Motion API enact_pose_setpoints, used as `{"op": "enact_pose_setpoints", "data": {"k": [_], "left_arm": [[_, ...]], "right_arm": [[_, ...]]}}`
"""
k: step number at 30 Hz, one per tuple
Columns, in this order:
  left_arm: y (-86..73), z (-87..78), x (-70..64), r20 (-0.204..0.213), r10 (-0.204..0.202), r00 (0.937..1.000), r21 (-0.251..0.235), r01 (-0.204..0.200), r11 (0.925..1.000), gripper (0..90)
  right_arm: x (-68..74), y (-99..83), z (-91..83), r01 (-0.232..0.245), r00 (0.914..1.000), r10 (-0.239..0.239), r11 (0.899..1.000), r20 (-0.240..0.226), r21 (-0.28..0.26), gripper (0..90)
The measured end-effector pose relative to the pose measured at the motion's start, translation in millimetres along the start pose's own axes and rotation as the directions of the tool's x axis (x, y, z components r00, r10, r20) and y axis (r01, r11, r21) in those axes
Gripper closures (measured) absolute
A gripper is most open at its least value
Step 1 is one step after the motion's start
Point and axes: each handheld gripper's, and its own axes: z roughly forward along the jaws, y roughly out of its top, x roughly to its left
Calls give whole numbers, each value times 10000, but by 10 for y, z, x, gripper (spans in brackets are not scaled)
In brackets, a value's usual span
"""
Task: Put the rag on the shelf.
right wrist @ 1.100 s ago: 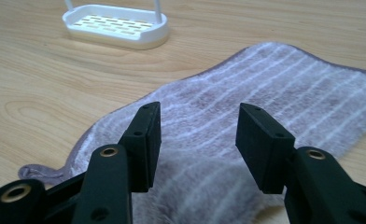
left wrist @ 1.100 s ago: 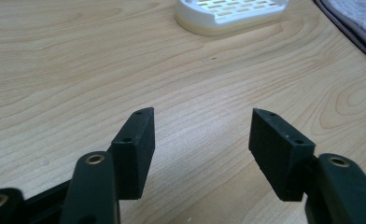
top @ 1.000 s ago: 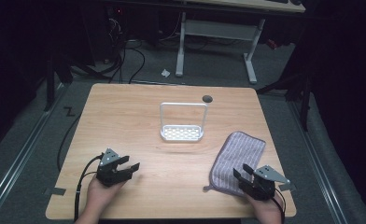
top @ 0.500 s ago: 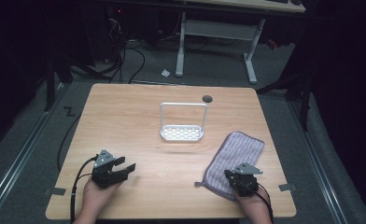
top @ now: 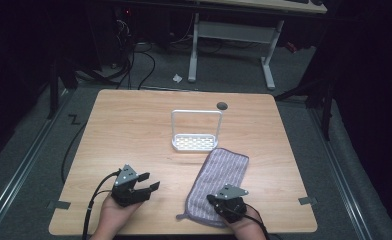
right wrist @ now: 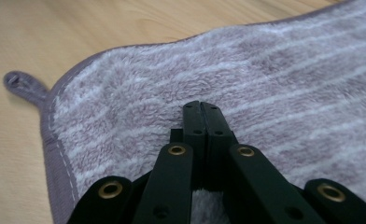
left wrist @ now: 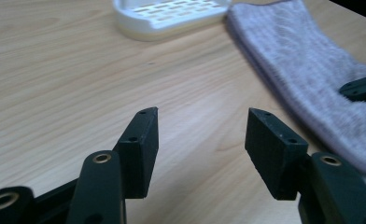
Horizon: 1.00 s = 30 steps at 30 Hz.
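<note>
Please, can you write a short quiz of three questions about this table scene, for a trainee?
1. True or false: the left gripper has its jaws apart, with bare table between them.
2. On what does the right gripper rest?
A. the white rack
B. the purple towel
C. the bare wood
3. Fill in: the towel's small hanging loop lies at the corner ____ the person.

Key:
1. True. The jaws stand wide and hold nothing.
2. B. The shut jaws press on the purple towel; whether they pinch any fabric cannot be told. The white rack stands apart, farther up the table.
3. nearest.
</note>
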Motion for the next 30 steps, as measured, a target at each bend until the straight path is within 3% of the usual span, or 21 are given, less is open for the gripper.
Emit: {"op": "enact_pose_setpoints", "data": {"k": [5, 8, 11, 14, 20, 23, 26, 30], "left_arm": [[31, 172, -265, 643, 649, 9958, 292, -669, 9973, 454], [54, 277, -347, 696, 1226, 9900, 480, -1261, 9909, 466], [81, 373, -341, 716, 1090, 9915, 509, -1128, 9923, 481], [110, 439, -346, 819, 1069, 9909, 516, -1113, 9924, 536], [153, 613, -395, 795, 1428, 9865, 813, -1492, 9855, 588], [141, 676, -398, 676, 1533, 9859, 1119, -1602, 9807, 589], [133, 666, -423, 599, 1702, 9836, 1197, -1764, 9770, 595], [65, 583, -487, 890, 1615, 9829, 1278, -1720, 9768, 601]], "right_arm": [[209, 66, 70, 466, 9971, -467, 9989, -596, -35, 900], [316, 83, 104, 643, 9918, -655, 9978, -1101, -147, 900], [406, 81, 118, 802, 9879, -836, 9963, -1309, -313, 891], [437, 75, 67, 505, 9889, -577, 9972, -1369, -556, 806], [300, 21, -157, -21, 9964, -89, 9915, -840, -1301, 730], [138, 1, -217, -278, 9995, 255, 9881, -172, -1515, 732], [-22, 10, -121, -23, 9973, 102, 9942, 731, -1075, 736], [-209, 29, 60, -647, 9937, 699, 9960, 872, -615, 748]]}}
